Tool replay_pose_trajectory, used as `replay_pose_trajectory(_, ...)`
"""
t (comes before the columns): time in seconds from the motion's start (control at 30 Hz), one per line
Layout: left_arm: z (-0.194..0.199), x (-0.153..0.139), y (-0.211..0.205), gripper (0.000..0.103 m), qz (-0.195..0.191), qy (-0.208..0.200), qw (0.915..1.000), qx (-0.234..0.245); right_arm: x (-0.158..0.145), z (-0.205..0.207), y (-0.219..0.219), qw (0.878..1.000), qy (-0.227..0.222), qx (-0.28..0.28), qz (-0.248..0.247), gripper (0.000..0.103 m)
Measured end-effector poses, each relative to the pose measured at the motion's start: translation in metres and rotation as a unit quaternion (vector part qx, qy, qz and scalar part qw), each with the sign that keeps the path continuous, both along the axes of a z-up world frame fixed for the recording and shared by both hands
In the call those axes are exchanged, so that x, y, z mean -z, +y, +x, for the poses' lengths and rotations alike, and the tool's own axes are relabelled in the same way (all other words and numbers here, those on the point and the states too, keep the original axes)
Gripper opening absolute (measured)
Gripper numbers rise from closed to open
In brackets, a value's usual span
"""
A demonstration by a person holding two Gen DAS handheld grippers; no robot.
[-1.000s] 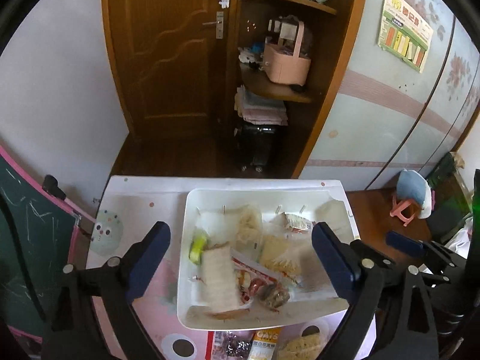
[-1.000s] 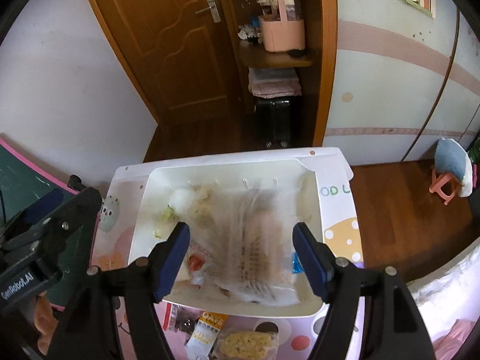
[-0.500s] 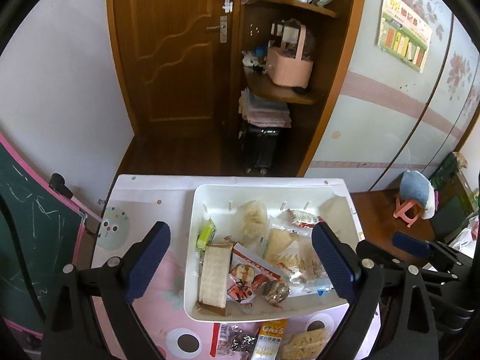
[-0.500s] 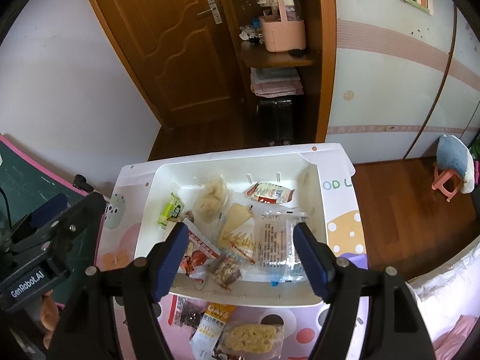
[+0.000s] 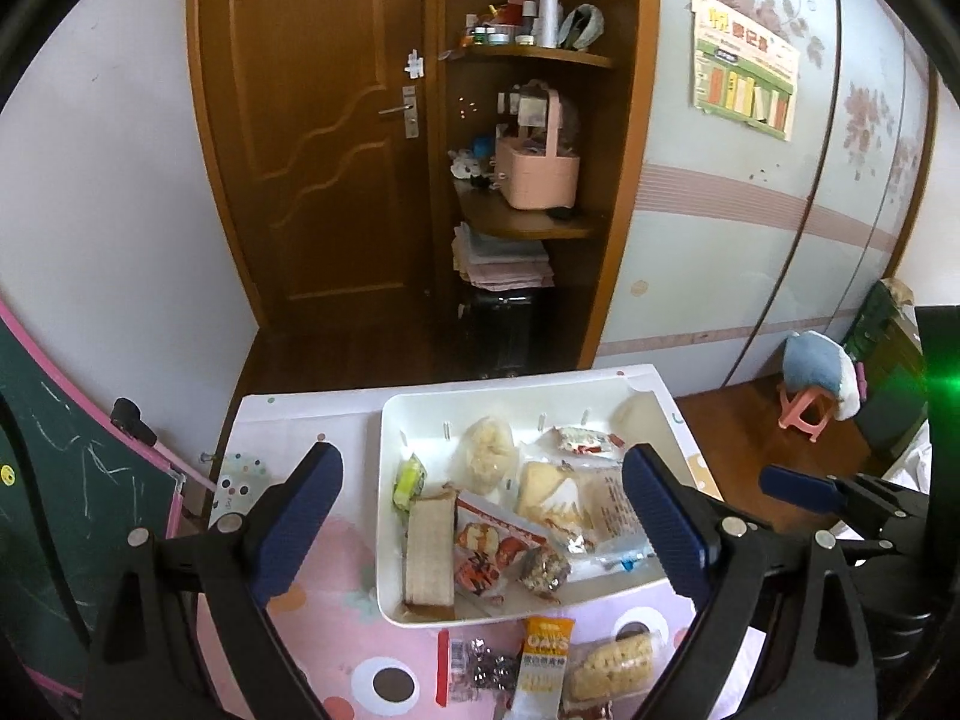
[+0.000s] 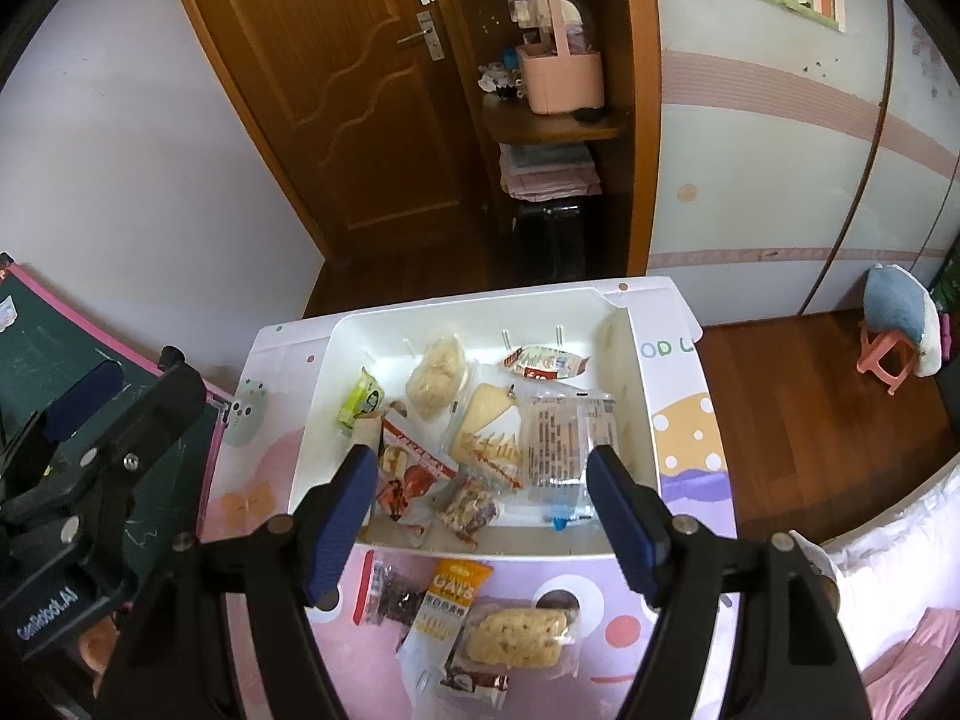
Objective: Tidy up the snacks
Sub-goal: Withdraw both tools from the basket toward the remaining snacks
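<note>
Below both grippers' spread jaws, snack-filled tray [image 6: 639,396]

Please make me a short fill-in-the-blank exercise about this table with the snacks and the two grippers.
1. Most snacks lie inside the ___ tray.
2. The word printed on the orange packet in front of the tray is ___.
3. The left gripper and the right gripper both hold ___.
4. The basket on the wooden shelf is ___ in colour.

Missing words: white; OATS; nothing; pink
</note>
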State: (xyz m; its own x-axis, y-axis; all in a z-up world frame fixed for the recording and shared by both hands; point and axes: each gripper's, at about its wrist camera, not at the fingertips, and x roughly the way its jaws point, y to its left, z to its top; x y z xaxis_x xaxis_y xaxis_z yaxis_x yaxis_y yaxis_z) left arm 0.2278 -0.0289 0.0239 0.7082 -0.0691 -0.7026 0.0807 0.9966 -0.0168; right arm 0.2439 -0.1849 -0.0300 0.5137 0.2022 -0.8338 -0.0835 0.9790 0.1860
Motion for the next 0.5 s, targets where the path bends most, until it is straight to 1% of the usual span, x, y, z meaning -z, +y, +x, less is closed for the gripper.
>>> replay_pose_trajectory(0.07, -0.006, -0.002, 0.001, 0.094, -0.001, 0.006, 1.0, 0.001, -0.003, -0.008, 0.0, 1.0, -0.004, 0.002, -0.003, 0.073)
replay_pose_trajectory(0.23, -0.019, -0.001, 0.01, 0.094, -0.013, 0.048, 0.9988, 0.0, -0.009, -0.03, 0.002, 1.0, -0.011, 0.005, -0.01, 0.073)
replay_pose_trajectory(0.4, -0.04, 0.003, 0.027, 0.094, -0.017, 0.048, 0.9987, -0.007, -0.014, -0.053, 0.0, 1.0, -0.019, 0.012, -0.013, 0.073)
replay_pose_trajectory(0.5, -0.052, 0.012, 0.035, 0.094, -0.022, 0.053, 0.9984, -0.004, -0.01, -0.066, 0.0, 0.999, -0.018, 0.015, -0.03, 0.073)
